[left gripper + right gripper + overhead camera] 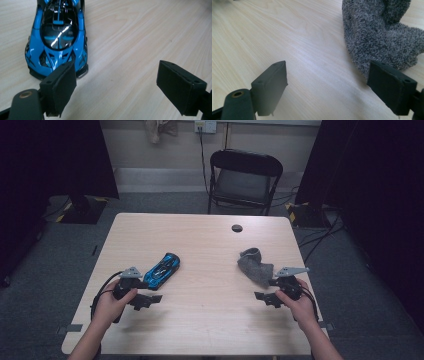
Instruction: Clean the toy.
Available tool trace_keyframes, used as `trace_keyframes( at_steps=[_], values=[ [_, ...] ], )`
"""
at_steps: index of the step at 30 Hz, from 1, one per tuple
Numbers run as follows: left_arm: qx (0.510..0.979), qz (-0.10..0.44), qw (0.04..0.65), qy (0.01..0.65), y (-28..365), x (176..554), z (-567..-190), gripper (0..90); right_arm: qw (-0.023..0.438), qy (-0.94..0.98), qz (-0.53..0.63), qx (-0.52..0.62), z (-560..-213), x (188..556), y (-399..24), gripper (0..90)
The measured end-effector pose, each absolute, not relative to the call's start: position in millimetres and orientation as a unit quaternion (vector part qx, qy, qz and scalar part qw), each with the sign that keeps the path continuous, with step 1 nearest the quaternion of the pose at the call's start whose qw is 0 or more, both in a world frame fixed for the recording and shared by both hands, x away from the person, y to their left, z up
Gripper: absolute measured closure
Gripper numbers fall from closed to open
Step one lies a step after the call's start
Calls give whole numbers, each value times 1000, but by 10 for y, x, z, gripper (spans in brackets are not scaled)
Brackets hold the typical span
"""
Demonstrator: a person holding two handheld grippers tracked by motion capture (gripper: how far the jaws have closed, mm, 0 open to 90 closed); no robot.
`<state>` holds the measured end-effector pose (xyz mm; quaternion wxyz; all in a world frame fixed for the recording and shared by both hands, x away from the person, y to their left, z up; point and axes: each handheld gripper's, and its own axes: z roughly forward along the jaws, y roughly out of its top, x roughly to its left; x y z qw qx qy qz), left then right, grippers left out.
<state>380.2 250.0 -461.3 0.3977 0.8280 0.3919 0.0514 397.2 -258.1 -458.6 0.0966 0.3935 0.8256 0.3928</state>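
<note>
On the table: a blue toy car (162, 269) lies left of the middle in the high view, and a grey sock (255, 266) lies right of the middle. They are well apart, so each hand has its own thing to reach.
Table: the wooden table (200, 240) is bare between the car and the sock.
Left gripper: the left gripper (145, 300) sits low in the lower left of the high view, just beside the car's near end. Its jaws are wide apart and hold nothing.
Car up close: the car (57, 37) fills the upper left of the left gripper view, its end by the left jaw, not between the jaws. I think the hand waits there to slide over and grab it.
Right gripper: the right gripper (263, 298) sits in the lower right, near the sock. Its jaws are apart too, and empty.
Sock up close: the sock (382, 35) is bunched in the upper right of the right gripper view, just behind the right jaw. It looks soft and should squash when pinched.
</note>
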Motion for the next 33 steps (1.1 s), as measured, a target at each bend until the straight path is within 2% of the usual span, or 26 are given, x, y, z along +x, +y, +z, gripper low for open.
trace_keyframes(
  at_steps=[33],
  values=[
    [835, 55, 388, 387, 2816, 3491, -4695, 159, 85, 829, 387, 395, -4763, 3726, -2717, 160]
  ],
)
